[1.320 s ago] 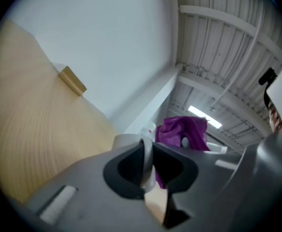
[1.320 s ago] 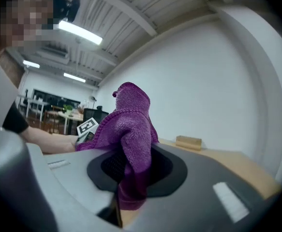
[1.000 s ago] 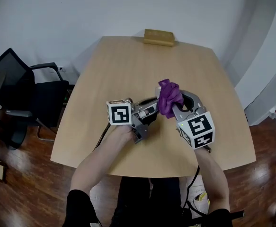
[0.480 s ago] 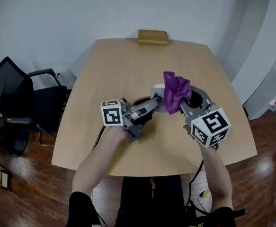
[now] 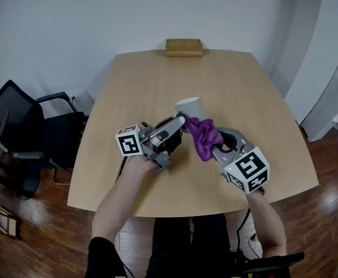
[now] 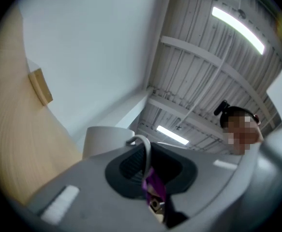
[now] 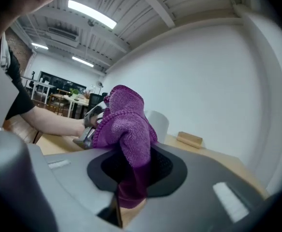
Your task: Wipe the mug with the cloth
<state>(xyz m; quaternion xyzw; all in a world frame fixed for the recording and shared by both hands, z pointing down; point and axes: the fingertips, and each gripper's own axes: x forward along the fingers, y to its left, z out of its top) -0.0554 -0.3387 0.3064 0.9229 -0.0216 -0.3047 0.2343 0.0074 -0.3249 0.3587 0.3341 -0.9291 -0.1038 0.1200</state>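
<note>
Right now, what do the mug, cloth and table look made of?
The mug is probably glazed ceramic: smooth, plain white, slight sheen. The cloth looks like microfibre: purple, fuzzy looped pile. The table is wood or wood-look laminate: pale grain, matte.

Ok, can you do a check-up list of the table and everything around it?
Surface: pale wooden table.
Job's things: white ceramic mug; purple fluffy cloth right beside it, seemingly touching.
Clutter: small wooden block at the table's far edge.
Grippers: left tongs shut on the mug's handle; right tongs shut on the cloth.
Cables: black cable under the left forearm; another under the right.
Surroundings: black office chair at left; dark wood floor.
</note>
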